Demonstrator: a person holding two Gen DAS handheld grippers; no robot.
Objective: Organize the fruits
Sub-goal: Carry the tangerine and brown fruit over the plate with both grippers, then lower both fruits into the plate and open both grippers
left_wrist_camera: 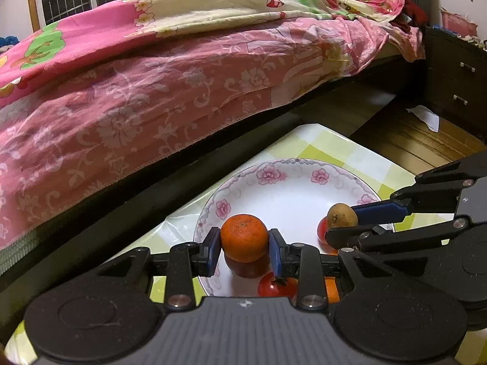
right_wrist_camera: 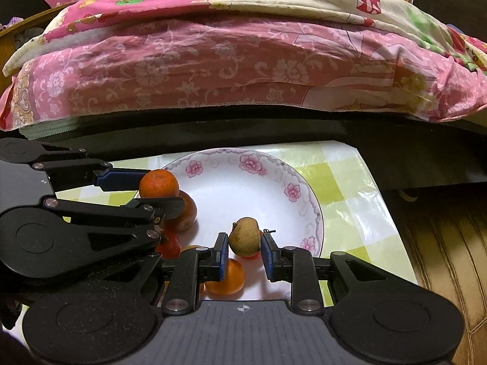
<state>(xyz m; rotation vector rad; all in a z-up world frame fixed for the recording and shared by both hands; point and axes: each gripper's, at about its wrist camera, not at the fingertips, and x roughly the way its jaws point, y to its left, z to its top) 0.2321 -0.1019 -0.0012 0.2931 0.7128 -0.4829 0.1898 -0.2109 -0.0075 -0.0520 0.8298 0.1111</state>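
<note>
My left gripper [left_wrist_camera: 244, 238] is shut on an orange tangerine [left_wrist_camera: 244, 237] and holds it above the white flowered plate [left_wrist_camera: 289, 188]. My right gripper [right_wrist_camera: 245, 243] is shut on a small brown fruit [right_wrist_camera: 245, 236] over the same plate [right_wrist_camera: 243, 188]. In the left wrist view the right gripper [left_wrist_camera: 342, 223] comes in from the right with the brown fruit [left_wrist_camera: 341, 215]. In the right wrist view the left gripper [right_wrist_camera: 161, 190] holds the tangerine [right_wrist_camera: 158, 184] at the plate's left. Other fruits lie on the plate: a dark orange one [right_wrist_camera: 185, 216], a red one [left_wrist_camera: 275, 286], another orange [right_wrist_camera: 226, 279].
The plate sits on a small table with a green-and-white checked cloth [right_wrist_camera: 344, 188]. A bed with a pink floral cover [left_wrist_camera: 137, 91] runs right behind the table. A dark nightstand [left_wrist_camera: 456, 82] and wooden floor [left_wrist_camera: 404, 140] lie to the right.
</note>
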